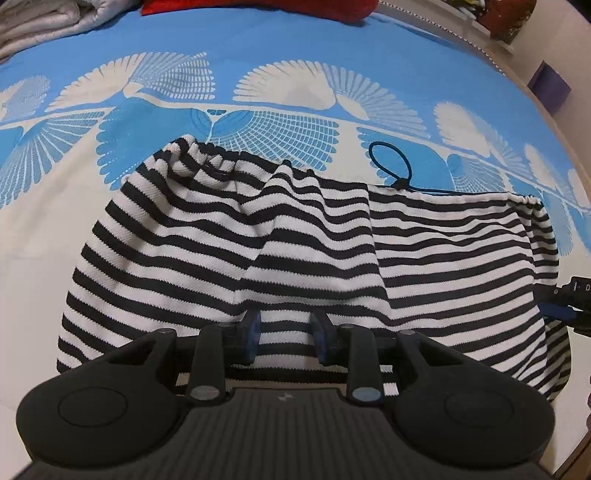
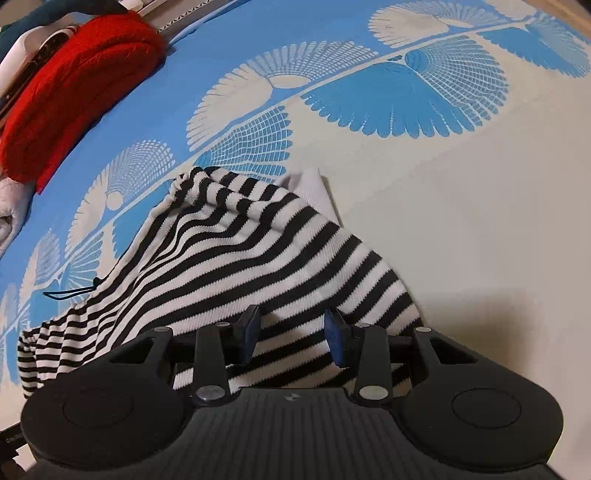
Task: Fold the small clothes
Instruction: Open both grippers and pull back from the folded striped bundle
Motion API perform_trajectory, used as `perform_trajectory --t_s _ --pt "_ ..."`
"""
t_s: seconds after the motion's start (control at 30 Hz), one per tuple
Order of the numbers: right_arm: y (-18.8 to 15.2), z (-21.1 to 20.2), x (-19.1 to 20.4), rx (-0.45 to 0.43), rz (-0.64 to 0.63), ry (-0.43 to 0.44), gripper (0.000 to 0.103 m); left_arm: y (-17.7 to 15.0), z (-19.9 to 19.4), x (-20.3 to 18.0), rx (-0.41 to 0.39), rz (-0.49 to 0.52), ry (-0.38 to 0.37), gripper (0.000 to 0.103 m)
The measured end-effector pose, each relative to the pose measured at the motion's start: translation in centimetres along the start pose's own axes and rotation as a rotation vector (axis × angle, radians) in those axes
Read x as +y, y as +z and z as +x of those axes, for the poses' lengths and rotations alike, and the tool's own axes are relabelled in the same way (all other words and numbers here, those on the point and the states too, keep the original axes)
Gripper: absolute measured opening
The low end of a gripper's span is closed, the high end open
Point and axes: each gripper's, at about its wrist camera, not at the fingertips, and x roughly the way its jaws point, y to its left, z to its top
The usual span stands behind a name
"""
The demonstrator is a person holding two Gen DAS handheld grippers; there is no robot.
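The striped shorts point(image 1: 295, 240) lie on the bedspread point(image 1: 295, 48) right under both my tools, black and white bands running across, the gathered waistband on the far edge with its dark drawstring loop point(image 1: 391, 162) spilling onto the blue print. One layer is already laid over the other: a straight folded edge runs down the cloth, so I judge the first fold done, though the left part sits rumpled and ridged. What is left, as I see it, is smoothing that bunching and another fold to make it compact.

My left gripper point(image 1: 285, 338) hangs over the near hem, its blue pads parted a moderate way with only stripes showing between them; I am pinching nothing. My right gripper point(image 2: 293, 338) is likewise partly open over the near corner, gripping nothing.

Farther off, a red knitted garment point(image 2: 74, 85) lies near the bedspread's far edge, and a pale grey quilted blanket point(image 1: 40, 22) sits bundled beside it.
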Motion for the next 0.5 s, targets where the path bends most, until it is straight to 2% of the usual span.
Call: perform_trajectory --t_s 0.23,0.3,0.4,0.5 --pt "0.7 0.4 1.0 -0.056 -0.061 -0.046 0.04 0.6 0.1 0.6 -0.003 -0.037 -0.018 0.035" --pt "1.1 0.2 1.4 -0.079 -0.082 -0.053 0.04 1.2 -0.4 1.5 -0.031 -0.093 -0.052 0.035" --pt "1.8 0.2 1.8 -0.096 -0.081 -0.046 0.04 2.4 -1.8 3.9 -0.117 -0.244 -0.092 0.035" --pt "2.7 0.5 1.9 -0.106 -0.071 -0.043 0.04 3.2 -1.5 5.9 -0.13 -0.322 -0.047 0.035"
